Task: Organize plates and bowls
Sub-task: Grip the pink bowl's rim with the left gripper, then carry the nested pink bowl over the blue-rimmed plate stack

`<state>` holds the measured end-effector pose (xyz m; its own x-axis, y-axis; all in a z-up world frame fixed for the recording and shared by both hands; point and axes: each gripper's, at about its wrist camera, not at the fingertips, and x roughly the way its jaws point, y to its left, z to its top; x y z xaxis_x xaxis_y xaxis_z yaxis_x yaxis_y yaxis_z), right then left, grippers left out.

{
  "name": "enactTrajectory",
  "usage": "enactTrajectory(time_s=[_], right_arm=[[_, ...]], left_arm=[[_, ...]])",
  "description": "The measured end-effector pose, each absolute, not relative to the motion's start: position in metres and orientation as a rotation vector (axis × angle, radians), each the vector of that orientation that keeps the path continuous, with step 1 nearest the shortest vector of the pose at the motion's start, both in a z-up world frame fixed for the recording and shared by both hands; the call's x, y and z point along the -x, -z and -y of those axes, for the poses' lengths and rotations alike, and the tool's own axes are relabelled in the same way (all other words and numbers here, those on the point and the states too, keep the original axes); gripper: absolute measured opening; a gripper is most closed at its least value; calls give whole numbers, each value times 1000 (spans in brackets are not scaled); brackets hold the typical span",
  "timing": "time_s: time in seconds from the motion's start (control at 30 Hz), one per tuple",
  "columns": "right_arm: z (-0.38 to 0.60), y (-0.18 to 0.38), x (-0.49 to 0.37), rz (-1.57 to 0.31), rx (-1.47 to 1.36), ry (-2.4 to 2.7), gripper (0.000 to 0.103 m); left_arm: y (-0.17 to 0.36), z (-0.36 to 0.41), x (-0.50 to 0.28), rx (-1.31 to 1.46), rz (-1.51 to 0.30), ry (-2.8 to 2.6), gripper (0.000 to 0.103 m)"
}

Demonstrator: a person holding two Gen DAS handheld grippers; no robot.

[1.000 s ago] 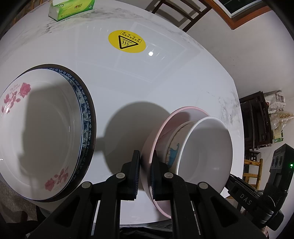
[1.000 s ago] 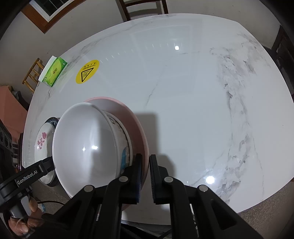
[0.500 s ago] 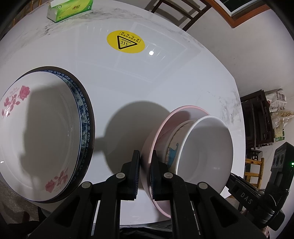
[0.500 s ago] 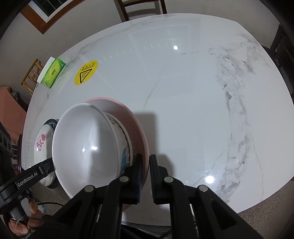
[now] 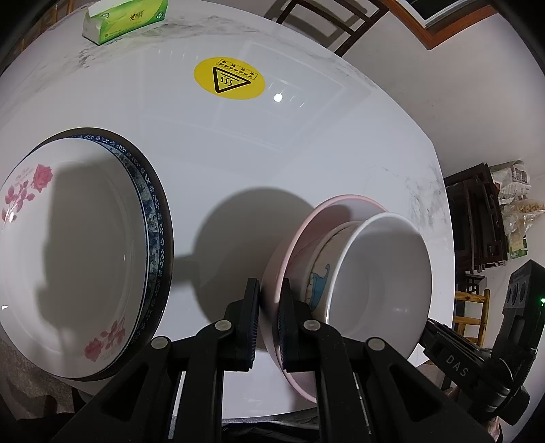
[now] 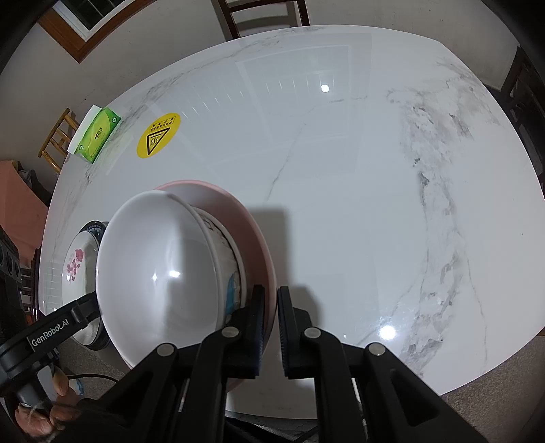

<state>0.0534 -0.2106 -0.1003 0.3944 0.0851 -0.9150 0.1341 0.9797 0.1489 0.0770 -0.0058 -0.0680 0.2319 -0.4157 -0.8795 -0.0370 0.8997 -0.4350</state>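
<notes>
Three nested bowls hang over the table's near edge: a pink bowl [image 5: 340, 201] outermost, a bowl with a blue drawing [image 5: 318, 283] inside it, and a white bowl [image 5: 381, 272] on top. My left gripper [image 5: 270, 306] is shut on the pink rim. My right gripper [image 6: 270, 311] is shut on the opposite side of the pink bowl [image 6: 252, 221], beside the white bowl [image 6: 156, 265]. Their shadow falls on the table. To the left lies a stack of plates [image 5: 68, 255], with a rose-patterned one on top.
On the white marble table [image 6: 357, 170] are a yellow warning sticker [image 5: 229, 77] and a green tissue box [image 5: 126, 17] at the far side. Dark chairs [image 6: 262, 13] stand behind the table. A hand [image 6: 41, 412] holds the left gripper's handle.
</notes>
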Motion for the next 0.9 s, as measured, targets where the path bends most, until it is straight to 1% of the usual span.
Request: enactTrajectory(time_s=[0.47, 0.9], right_arm=[[209, 94, -52, -1159, -206, 34, 8], [193, 78, -54, -1149, -178, 20, 8]], left_arm=[[61, 3, -76, 402, -1307, 283, 6], [49, -12, -73, 415, -1289, 276, 6]])
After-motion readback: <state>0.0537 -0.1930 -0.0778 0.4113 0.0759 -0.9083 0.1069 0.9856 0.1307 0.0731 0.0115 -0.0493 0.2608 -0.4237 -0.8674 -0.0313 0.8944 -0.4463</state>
